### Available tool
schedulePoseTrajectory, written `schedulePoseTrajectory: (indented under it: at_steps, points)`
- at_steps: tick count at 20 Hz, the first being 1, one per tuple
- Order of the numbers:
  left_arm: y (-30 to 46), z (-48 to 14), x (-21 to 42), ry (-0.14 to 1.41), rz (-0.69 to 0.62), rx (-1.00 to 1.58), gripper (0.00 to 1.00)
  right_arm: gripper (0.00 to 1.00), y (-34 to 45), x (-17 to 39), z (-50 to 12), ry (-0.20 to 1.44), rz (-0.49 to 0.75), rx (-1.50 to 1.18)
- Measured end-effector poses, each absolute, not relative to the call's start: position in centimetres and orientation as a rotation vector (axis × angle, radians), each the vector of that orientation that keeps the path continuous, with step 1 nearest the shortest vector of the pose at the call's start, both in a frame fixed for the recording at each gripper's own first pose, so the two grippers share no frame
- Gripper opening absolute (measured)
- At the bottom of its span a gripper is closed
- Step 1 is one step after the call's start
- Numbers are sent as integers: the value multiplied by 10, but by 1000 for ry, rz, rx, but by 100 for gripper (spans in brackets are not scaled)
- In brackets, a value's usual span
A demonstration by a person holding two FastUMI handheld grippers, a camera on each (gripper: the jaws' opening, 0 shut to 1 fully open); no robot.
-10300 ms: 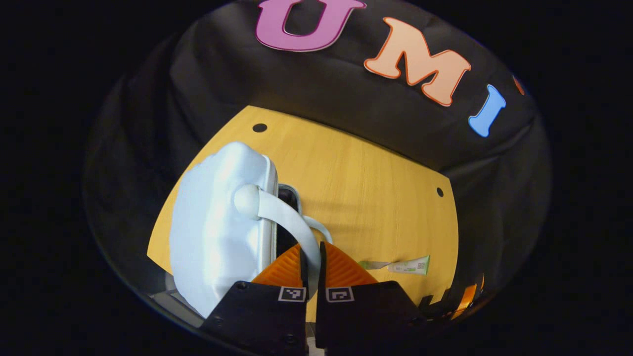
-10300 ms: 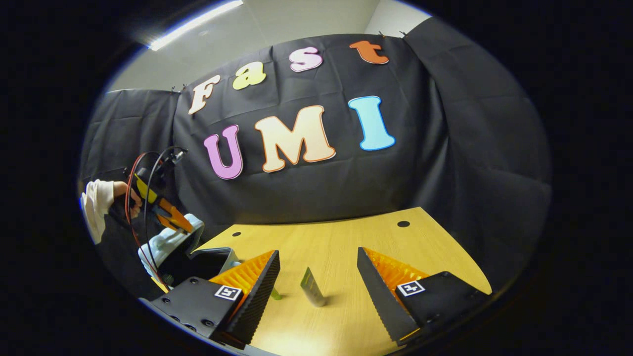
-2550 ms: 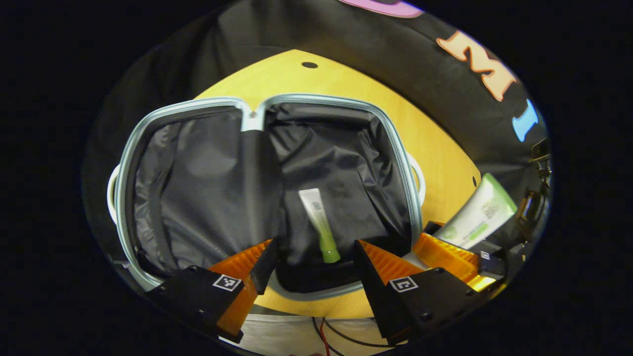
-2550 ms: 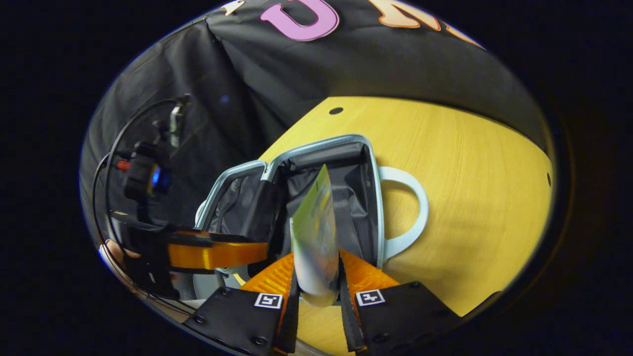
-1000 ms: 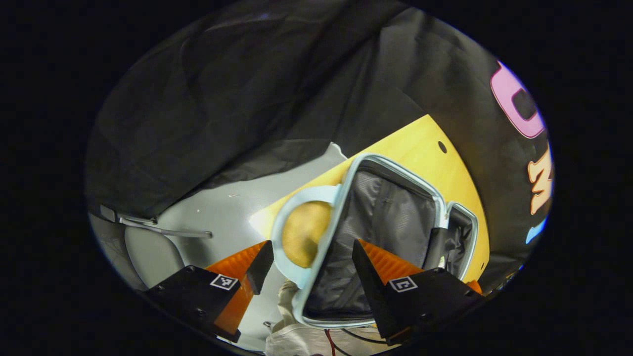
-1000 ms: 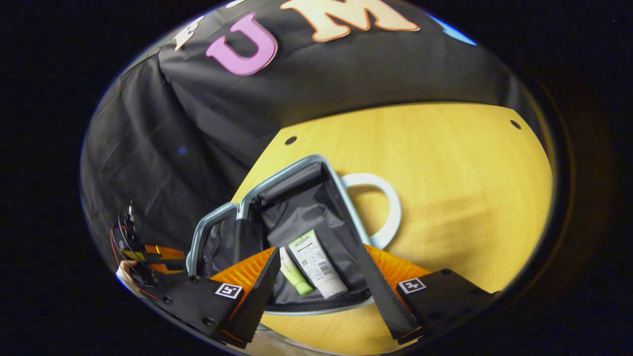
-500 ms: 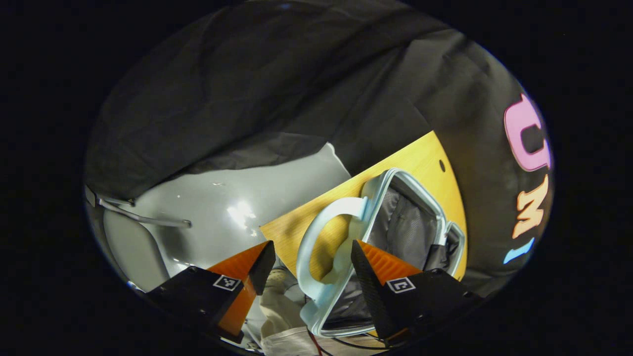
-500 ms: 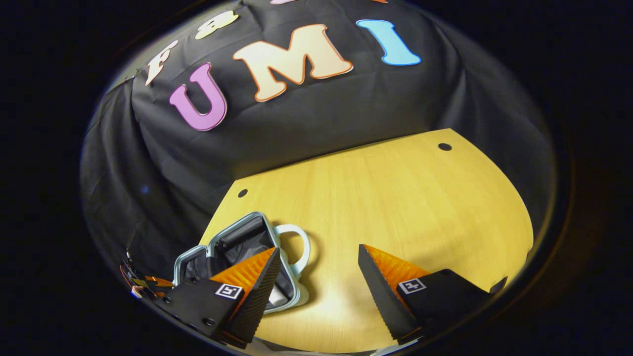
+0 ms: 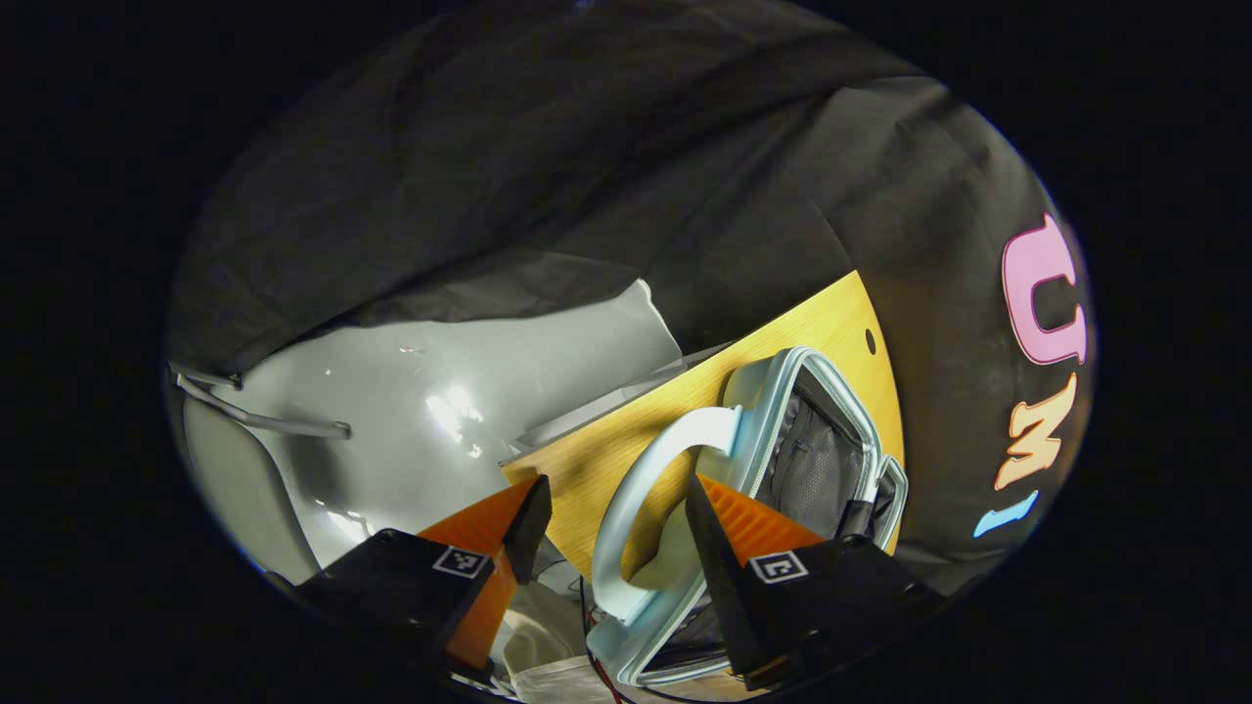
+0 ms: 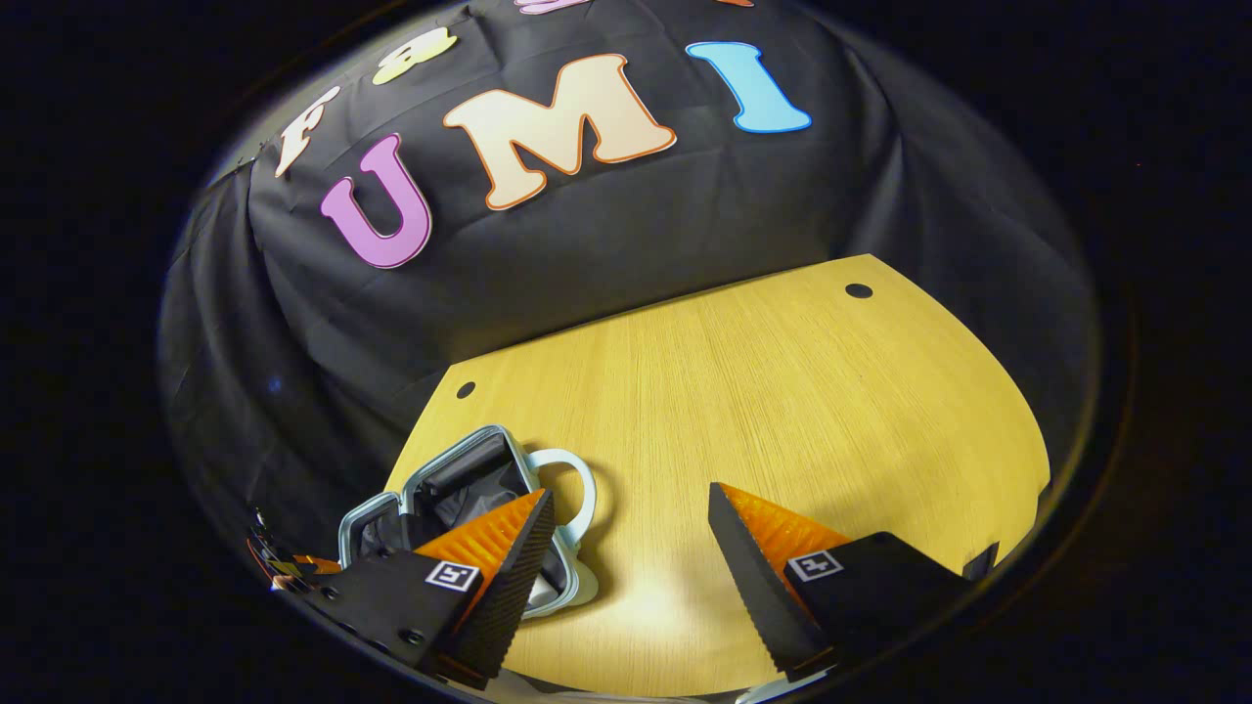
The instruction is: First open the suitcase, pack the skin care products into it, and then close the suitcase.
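Observation:
The pale blue suitcase (image 9: 782,401) lies open on the wooden table (image 9: 636,440), its black lining showing. In the left gripper view, the suitcase's curved handle (image 9: 626,508) arches between the orange fingers of my left gripper (image 9: 611,499), which is open around it without touching. In the right gripper view the suitcase (image 10: 460,489) sits at the table's near left corner, with a white tube end (image 10: 541,590) showing inside beside my left finger. My right gripper (image 10: 631,508) hangs open above the bare table (image 10: 782,391) with nothing between its fingers.
The grey floor (image 9: 440,391) and a chair leg (image 9: 254,416) lie beyond the table's left edge. A person's sleeve and red cables (image 9: 597,675) sit below the suitcase. Black cloth walls the booth. Small holes (image 10: 858,290) mark the table's far corners.
My left gripper has come closer over the suitcase handle, its fingers slightly narrower around it. The right gripper has pulled back from the suitcase after dropping the white tube inside.

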State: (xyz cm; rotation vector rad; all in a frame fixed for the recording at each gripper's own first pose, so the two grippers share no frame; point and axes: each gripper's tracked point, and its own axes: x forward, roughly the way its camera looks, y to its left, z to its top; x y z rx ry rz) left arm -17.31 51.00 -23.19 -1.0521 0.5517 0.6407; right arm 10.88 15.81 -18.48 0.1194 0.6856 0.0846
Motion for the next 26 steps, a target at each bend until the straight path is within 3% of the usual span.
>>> schedulePoseTrajectory:
  at_steps: [3, 5, 6, 7, 8, 14, 20, 26]
  points:
    - [508, -237, -162, 528, 615, -1104, 65, 98, 159, 106, -184, 680, 87, 115]
    - [511, -245, -165, 540, 635, -1108, 37, 98, 160, 101, -186, 686, 87, 111]
    - [510, -244, -167, 542, 633, -1114, 14, 98, 160, 100, -186, 690, 87, 111]
    - [509, -242, -165, 531, 626, -1115, 24, 98, 160, 98, -188, 695, 87, 113]
    - [508, -241, -162, 521, 617, -1112, 17, 98, 160, 97, -189, 701, 88, 115]
    - [498, -206, -164, 450, 541, -1091, 2, 98, 164, 91, -190, 698, 110, 118]
    - [471, -113, -161, 323, 453, -1065, 0, 98, 164, 88, -190, 693, 138, 153]
    - [409, -37, -142, 318, 414, -872, 0, 98, 159, 83, -182, 643, 152, 167]
